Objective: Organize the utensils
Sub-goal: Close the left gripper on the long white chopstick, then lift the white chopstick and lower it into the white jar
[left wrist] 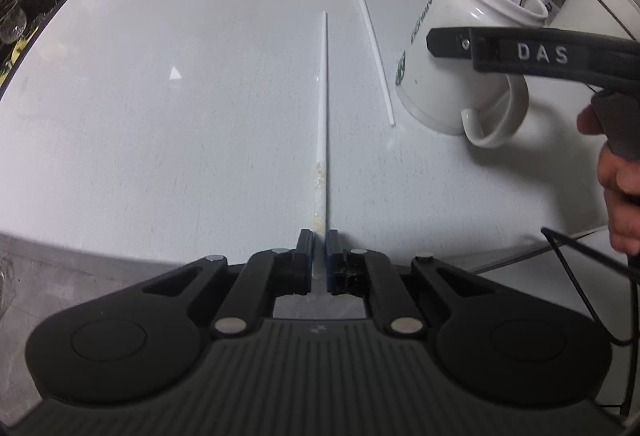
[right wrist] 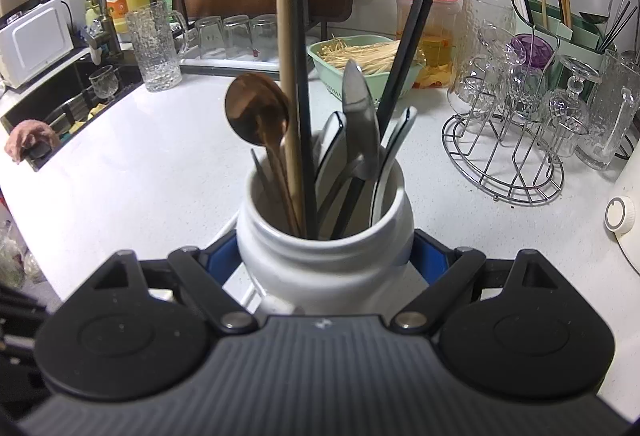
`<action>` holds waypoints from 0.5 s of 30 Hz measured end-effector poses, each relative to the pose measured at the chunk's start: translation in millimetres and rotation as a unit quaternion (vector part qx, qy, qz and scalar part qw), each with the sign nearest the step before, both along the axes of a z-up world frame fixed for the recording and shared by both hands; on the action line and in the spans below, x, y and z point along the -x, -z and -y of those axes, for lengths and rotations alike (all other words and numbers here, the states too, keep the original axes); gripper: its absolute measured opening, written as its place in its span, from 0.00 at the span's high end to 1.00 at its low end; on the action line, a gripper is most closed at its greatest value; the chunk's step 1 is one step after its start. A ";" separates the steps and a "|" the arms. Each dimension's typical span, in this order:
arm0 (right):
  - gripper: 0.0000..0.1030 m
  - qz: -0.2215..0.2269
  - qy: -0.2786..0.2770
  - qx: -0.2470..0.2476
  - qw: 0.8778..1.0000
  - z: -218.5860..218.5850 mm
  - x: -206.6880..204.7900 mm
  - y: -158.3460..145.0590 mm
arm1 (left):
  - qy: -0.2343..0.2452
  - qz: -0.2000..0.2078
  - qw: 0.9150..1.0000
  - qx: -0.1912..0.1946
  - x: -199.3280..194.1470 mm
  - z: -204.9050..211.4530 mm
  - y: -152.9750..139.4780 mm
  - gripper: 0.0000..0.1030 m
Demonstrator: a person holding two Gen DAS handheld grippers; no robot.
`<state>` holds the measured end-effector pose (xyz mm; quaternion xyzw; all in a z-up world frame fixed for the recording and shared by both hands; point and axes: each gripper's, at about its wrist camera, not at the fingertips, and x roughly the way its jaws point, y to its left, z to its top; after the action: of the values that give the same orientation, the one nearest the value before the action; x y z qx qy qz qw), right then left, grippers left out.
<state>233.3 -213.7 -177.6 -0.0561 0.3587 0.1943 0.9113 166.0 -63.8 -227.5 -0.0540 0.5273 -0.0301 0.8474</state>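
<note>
A long white chopstick [left wrist: 324, 108] lies on the white counter [left wrist: 160, 136], pointing away from me. My left gripper [left wrist: 319, 236] is shut on its thick near end. A second white chopstick [left wrist: 374, 48] lies to its right, untouched. At the right is a white mug [left wrist: 436, 92], tilted and filled with utensils; one finger [left wrist: 452, 42] of my right gripper crosses its side. In the right wrist view my right gripper [right wrist: 324, 260] is shut on the mug [right wrist: 320, 276]. The mug holds a wooden spoon [right wrist: 256, 108], a metal spoon [right wrist: 360, 108], a black chopstick [right wrist: 412, 32] and a wooden chopstick [right wrist: 286, 56].
A green basket [right wrist: 360, 76] and a textured glass [right wrist: 154, 48] stand at the back of the counter. A wire rack of glasses [right wrist: 504, 156] is at the right, a white appliance [right wrist: 624, 220] beyond it. The sink [right wrist: 60, 108] is at the left. A hand [left wrist: 620, 196] grips the right gripper's handle.
</note>
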 end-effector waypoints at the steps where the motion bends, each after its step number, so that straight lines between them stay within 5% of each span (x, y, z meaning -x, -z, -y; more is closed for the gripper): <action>1: 0.12 0.000 0.000 0.000 1.000 -0.1 -0.1 -0.1 | -0.003 -0.003 1.000 0.004 5.3 -1.1 -1.4 0.93; 15: 0.12 0.001 -0.001 0.001 1.000 0.0 -0.5 0.2 | -0.040 -0.027 0.997 0.051 33.0 -19.4 4.7 0.93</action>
<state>233.8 -213.6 -177.8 -0.0577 0.3578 0.1951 0.9114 133.0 -44.4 -232.2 -0.1193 0.5455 -0.0212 0.8293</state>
